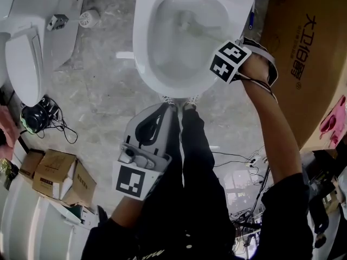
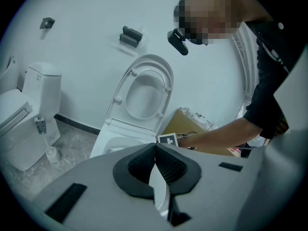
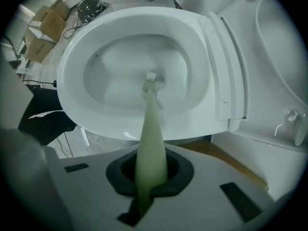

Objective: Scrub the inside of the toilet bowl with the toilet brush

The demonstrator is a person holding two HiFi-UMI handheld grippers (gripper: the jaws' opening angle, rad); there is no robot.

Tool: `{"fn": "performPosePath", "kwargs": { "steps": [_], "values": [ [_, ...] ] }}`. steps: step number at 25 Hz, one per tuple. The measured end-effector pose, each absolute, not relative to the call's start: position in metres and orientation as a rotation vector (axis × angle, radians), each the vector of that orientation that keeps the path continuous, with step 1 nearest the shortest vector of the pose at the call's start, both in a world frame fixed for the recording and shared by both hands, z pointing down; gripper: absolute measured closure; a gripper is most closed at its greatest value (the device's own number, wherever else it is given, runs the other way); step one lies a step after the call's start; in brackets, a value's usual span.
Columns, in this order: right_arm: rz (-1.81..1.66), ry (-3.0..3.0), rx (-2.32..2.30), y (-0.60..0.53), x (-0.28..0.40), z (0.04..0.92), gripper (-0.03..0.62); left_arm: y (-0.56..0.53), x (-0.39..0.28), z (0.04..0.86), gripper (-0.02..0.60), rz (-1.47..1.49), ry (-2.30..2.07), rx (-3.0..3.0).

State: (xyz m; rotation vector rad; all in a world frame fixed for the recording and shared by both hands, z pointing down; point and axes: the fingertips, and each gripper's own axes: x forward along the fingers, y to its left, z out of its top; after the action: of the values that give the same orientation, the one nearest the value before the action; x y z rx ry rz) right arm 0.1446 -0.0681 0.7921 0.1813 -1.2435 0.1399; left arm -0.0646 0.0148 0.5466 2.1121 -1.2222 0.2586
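1. The right gripper (image 3: 150, 176) is pinched on the pale green handle of the toilet brush (image 3: 148, 129). The handle is seen between the two dark pads (image 3: 179, 173), which are closed against it.
2. From the jaws the handle is run forward and down into the toilet bowl (image 3: 72, 95). The bristled head (image 3: 151, 81) is placed low inside the bowl, near the middle of its basin.
3. Nothing but the brush head is seen in the bowl. Whether water stands at the bottom cannot be told.
4. The seat and lid (image 3: 226, 71) are raised, leaning back behind the bowl.
5. The left gripper (image 2: 155, 150) is pressed together, its pad tips meeting with nothing between them. In the head view it is held over the person's legs (image 1: 195, 156), in front of the bowl and apart from it.
6. A large cardboard box (image 1: 303, 53) is set just beside the bowl on the right.
7. A second toilet (image 1: 27, 53) is stood well apart on the left, with its lid down.
8. Smaller cardboard boxes (image 1: 59, 175) are laid on the floor at the lower left. Their contents cannot be made out.
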Motion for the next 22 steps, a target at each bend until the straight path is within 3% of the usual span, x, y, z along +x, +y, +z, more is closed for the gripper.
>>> {"fn": "performPosePath", "kwargs": {
  "steps": [11, 22],
  "values": [
    [0.186, -1.306, 0.315, -0.118, 0.098, 0.802, 0.582, 0.017, -0.076, 0.553, 0.557, 0.255, -1.230, 2.085],
    [0.142, -1.344, 0.178, -0.065, 0.082, 0.803, 0.582, 0.015, -0.070, 0.545, 0.557, 0.252, -1.226, 2.107]
  ]
}}
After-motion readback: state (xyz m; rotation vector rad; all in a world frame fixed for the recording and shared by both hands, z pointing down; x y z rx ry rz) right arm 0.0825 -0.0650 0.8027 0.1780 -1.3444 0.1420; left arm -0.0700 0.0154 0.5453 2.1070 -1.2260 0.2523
